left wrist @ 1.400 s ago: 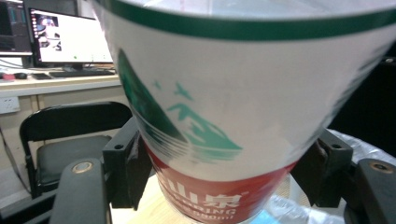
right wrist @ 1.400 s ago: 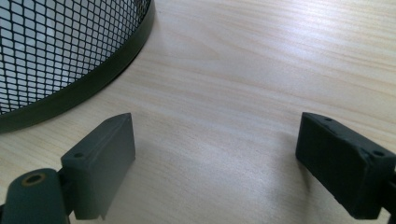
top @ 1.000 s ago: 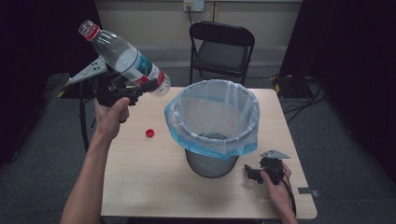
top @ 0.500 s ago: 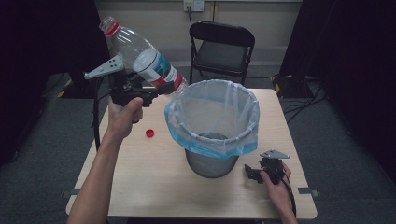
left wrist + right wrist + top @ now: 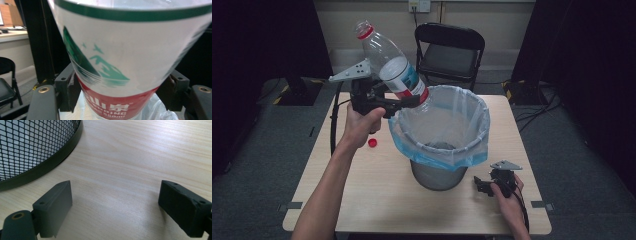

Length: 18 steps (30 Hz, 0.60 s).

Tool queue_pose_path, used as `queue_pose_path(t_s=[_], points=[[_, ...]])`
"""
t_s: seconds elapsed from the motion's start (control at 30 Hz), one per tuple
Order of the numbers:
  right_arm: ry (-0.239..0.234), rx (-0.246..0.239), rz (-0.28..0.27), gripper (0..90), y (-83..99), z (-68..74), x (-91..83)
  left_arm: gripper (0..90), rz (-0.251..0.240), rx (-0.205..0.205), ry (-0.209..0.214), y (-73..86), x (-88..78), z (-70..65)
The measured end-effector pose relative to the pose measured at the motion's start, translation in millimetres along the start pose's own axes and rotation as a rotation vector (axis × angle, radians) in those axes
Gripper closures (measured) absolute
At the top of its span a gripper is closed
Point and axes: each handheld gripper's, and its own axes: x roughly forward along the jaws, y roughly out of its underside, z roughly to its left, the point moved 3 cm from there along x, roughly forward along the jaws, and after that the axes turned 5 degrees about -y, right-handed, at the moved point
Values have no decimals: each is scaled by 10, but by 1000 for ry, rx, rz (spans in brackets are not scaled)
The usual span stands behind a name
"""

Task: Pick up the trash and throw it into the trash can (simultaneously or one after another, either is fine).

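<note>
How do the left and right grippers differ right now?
The left gripper is raised at the bin's rim, clamped on the tilted water bottle; the right gripper sits low on the table beside the bin. Left jaws grip the bottle's label; right jaws stand open with nothing between them. Both are hand-held with black jaws.

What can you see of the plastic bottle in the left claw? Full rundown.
The plastic bottle is clear, looks empty, and has no cap, though a red ring sits at its neck. Its label is white with a green mountain print and a red band. It tilts, neck up and away, base down at the rim of the lined bin. The left claw clamps it low on the label, jaws on both sides. Whether the base touches the liner is unclear.
</note>
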Motion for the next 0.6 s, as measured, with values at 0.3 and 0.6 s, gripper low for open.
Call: queue_pose_path(t_s=[0.3, 0.6], points=[[0, 0, 0, 112, 0, 1, 0, 283, 75, 2, 17, 83, 179, -15], [0, 0, 0, 112, 0, 1, 0, 244, 107, 7, 11, 156, 273, -9]])
